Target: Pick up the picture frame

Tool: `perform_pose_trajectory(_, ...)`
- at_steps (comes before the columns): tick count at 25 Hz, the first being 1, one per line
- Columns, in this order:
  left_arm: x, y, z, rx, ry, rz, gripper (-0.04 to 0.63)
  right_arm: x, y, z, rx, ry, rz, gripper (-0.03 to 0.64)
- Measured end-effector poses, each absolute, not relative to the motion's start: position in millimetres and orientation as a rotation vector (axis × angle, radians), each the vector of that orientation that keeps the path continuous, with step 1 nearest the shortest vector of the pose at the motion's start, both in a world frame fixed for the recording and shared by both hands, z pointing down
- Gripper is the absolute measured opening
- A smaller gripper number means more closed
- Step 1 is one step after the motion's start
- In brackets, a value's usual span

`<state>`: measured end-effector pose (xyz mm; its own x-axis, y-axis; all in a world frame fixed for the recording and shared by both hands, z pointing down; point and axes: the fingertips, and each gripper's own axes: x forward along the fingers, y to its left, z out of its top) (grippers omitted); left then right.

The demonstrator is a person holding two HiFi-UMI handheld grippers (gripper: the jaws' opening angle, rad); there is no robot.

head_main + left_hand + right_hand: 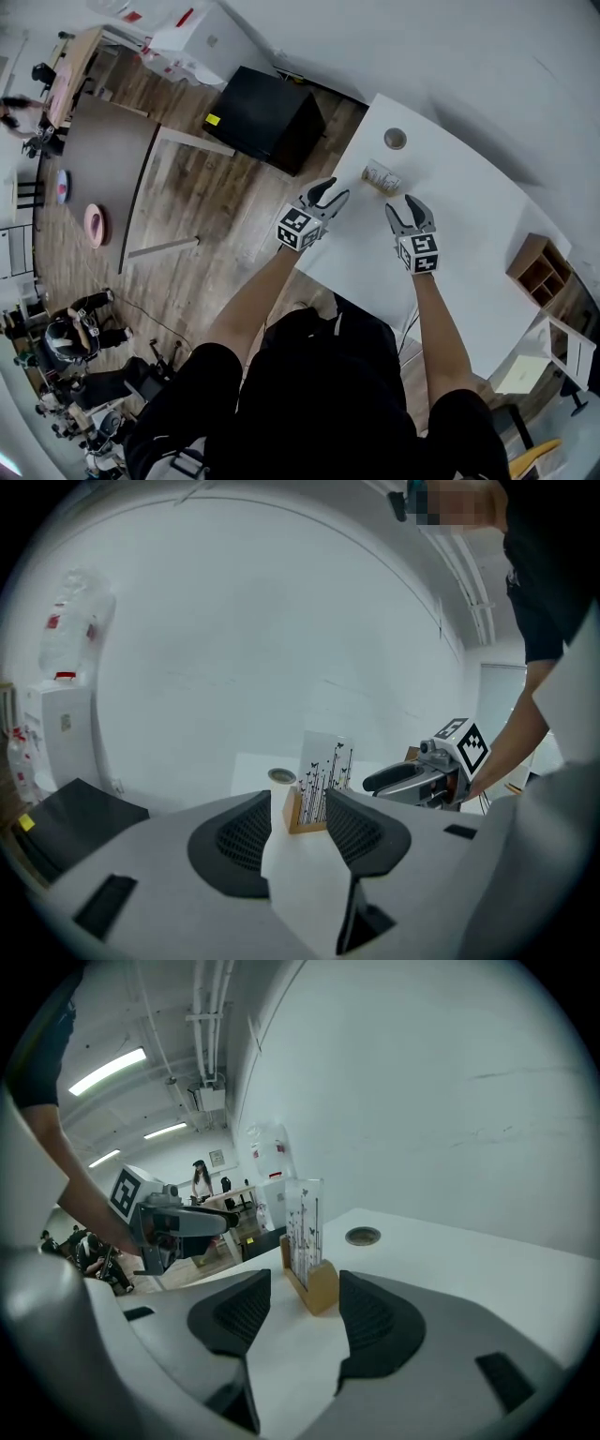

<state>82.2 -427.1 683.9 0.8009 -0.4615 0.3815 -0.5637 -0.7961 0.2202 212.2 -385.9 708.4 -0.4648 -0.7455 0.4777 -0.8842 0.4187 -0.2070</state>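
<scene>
The picture frame (382,177) is a clear upright panel printed with black stems and butterflies, set in a small wooden base on the white table (469,244). My left gripper (330,193) hovers just short of it on its left, and my right gripper (405,208) just short on its right. In the left gripper view the frame (323,775) stands a little beyond the open left gripper (300,816), with the right gripper (412,778) beside it. The right gripper view shows the frame (305,1232) ahead of the open right gripper (305,1299), with nothing between the jaws.
A round grey grommet (395,139) sits in the table behind the frame. A black box (267,117) stands on the wooden floor at the left, near a brown table (103,169). A small wooden cubby shelf (539,267) is at the table's right.
</scene>
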Motion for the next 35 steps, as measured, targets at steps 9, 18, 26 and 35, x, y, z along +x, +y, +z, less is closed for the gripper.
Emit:
perform_pose_trajectory(9, 109, -455, 724, 2.634, -0.750, 0.464, 0.176, 217, -407, 738, 1.377, -2.337, 0.593, 0.219)
perform_pose_trajectory(18, 147, -457, 737, 2.763, -0.517, 0.587, 0.182, 212, -414, 748, 1.275, -2.338, 0.559, 0.219)
perform_pose_trajectory(26, 162, -457, 742, 2.809, -0.344, 0.644, 0.231, 210, -413, 750, 1.248, -2.333, 0.539, 0.219)
perform_pose_trajectory(35, 171, -452, 747, 2.881, -0.194, 0.717, 0.267, 211, -414, 749, 1.259, -2.350, 0.560, 0.219)
